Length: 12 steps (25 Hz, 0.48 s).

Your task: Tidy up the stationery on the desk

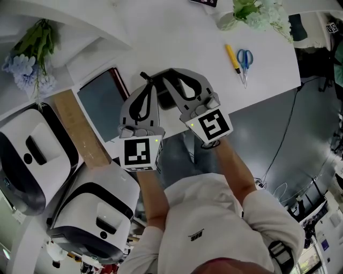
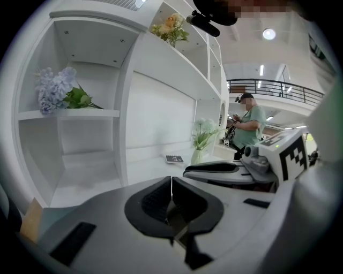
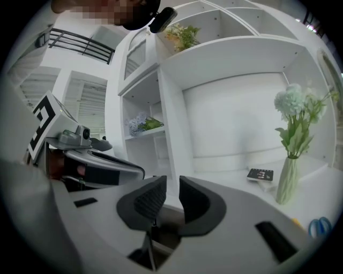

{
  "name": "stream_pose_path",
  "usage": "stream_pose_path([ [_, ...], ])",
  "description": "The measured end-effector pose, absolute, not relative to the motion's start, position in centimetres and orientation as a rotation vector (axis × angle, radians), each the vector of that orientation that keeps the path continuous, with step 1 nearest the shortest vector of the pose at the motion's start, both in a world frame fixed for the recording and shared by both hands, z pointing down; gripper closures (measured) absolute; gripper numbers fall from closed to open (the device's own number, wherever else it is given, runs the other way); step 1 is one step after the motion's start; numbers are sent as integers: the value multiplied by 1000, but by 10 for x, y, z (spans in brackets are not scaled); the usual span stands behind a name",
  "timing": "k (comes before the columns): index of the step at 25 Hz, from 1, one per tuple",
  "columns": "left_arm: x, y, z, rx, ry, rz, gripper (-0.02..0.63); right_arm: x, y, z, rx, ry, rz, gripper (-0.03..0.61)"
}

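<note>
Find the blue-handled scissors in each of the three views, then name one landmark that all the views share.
Head view: the scissors lie at upper right on the white desk, beside a yellow pen.
Left gripper view: not in it.
Right gripper view: only the blue handles show, at the lower right edge.
Shared landmark: the vase of pale flowers.

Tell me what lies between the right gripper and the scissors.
Head view: mostly bare white desk, then a yellow pen just beside the scissors.
</note>
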<state>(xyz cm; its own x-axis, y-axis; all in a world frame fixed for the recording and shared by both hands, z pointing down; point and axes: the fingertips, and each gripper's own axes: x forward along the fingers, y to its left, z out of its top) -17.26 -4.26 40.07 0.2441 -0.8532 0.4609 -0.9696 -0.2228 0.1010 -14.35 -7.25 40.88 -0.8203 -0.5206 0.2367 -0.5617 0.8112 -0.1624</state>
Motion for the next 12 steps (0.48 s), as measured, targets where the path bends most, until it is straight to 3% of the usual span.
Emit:
stream_pose_path([
  [12, -102, -73, 402, 2305, -1511, 462, 614, -53, -100, 424, 1098, -2657, 356, 522],
])
